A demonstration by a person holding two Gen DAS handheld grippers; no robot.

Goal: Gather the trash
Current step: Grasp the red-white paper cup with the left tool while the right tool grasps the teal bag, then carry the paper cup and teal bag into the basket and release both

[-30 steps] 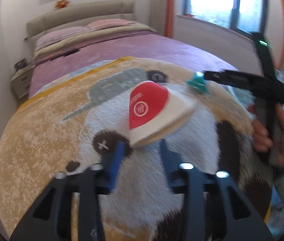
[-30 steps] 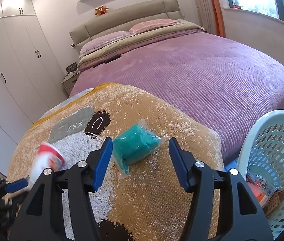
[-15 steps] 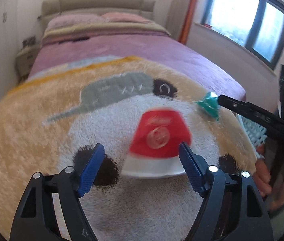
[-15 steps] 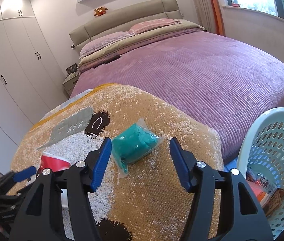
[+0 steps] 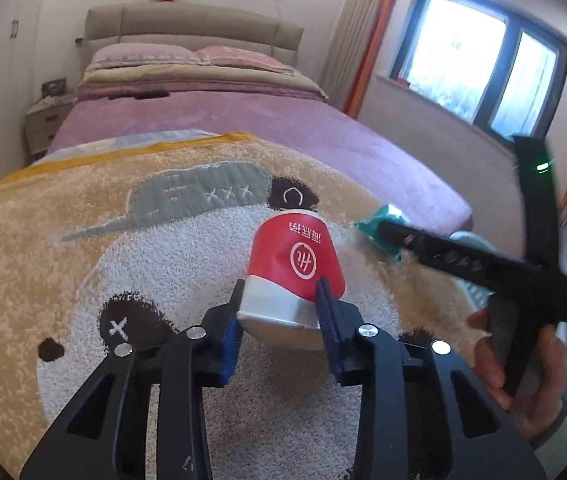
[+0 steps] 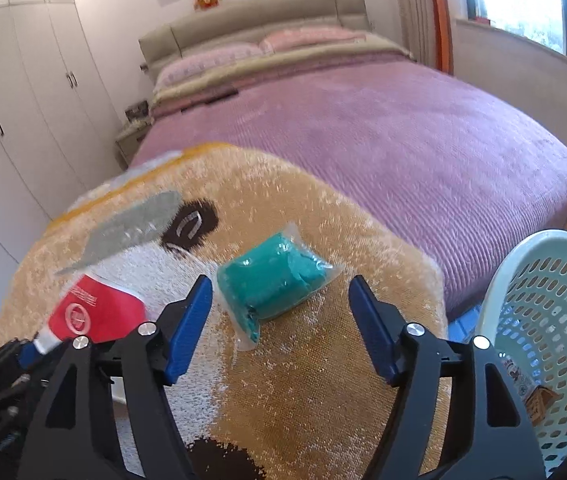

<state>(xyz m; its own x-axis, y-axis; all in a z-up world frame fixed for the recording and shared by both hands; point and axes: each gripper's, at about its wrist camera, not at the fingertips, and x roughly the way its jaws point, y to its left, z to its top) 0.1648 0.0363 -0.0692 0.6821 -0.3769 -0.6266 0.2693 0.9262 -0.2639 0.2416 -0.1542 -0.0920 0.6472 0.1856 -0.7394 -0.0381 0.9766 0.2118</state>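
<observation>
left gripper (image 5: 281,300) grasps one red cup (image 5: 293,256); right gripper (image 6: 281,308) released around one teal packet (image 6: 273,280).

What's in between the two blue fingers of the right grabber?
In the right wrist view, the right gripper is open, and a teal packet in clear wrap lies on the fuzzy blanket between its fingers, untouched.

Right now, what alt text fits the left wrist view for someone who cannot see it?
The left gripper has its jaws shut on a red and white paper cup lying on a plush bear blanket. To the right, the right gripper reaches a teal packet; a purple bed lies behind.
</observation>
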